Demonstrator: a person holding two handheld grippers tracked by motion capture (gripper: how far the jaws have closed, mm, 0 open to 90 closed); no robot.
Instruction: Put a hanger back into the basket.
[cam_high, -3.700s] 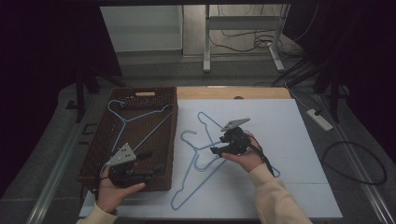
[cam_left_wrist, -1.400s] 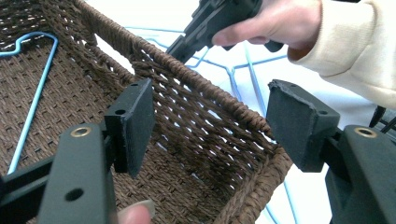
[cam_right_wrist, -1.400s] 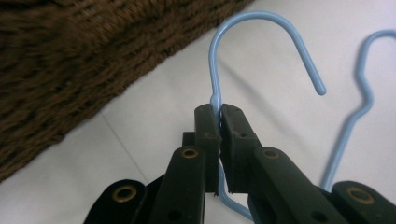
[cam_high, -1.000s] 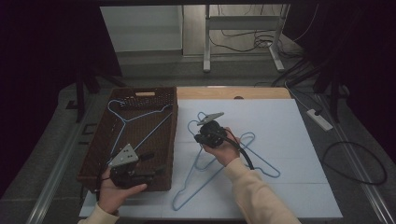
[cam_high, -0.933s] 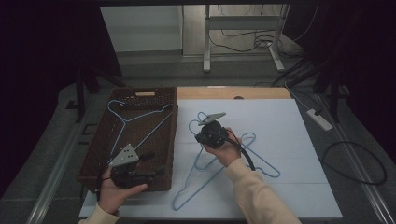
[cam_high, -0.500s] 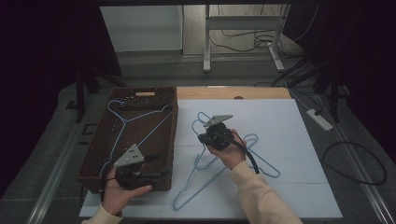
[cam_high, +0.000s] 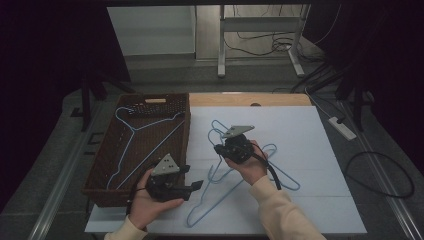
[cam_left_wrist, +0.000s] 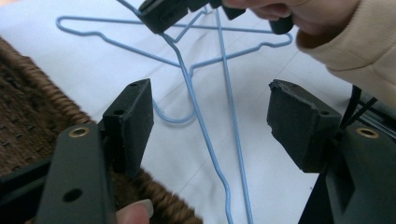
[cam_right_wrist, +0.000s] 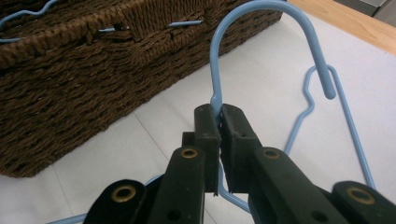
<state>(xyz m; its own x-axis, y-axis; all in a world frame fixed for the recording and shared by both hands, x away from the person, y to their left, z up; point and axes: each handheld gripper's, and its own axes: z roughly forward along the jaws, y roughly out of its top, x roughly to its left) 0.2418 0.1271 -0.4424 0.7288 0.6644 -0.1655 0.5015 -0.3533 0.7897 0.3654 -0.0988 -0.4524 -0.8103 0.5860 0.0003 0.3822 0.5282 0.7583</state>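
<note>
Since the earlier frames, the left gripper (cam_high: 192, 186) is sliding rightward along the near edge of the wicker basket (cam_high: 102, 170), while the right gripper (cam_high: 218, 149) is sitting a little farther right and nearer than a second ago, after coming in from the right side of the table (cam_high: 320, 200). In the right gripper view its jaws are pinching tight on the neck of a blue wire hanger (cam_right_wrist: 215, 70), just below the hook (the hook is curving up and over toward the basket (cam_right_wrist: 70, 93)). The left gripper's (cam_left_wrist: 210, 116) jaws are standing wide with nothing between the pads, pointing right at the blue hangers (cam_left_wrist: 205, 121) lying crossed on the white table surface. Another hanger (cam_high: 131, 132) is lying inside the basket at the left.
</note>
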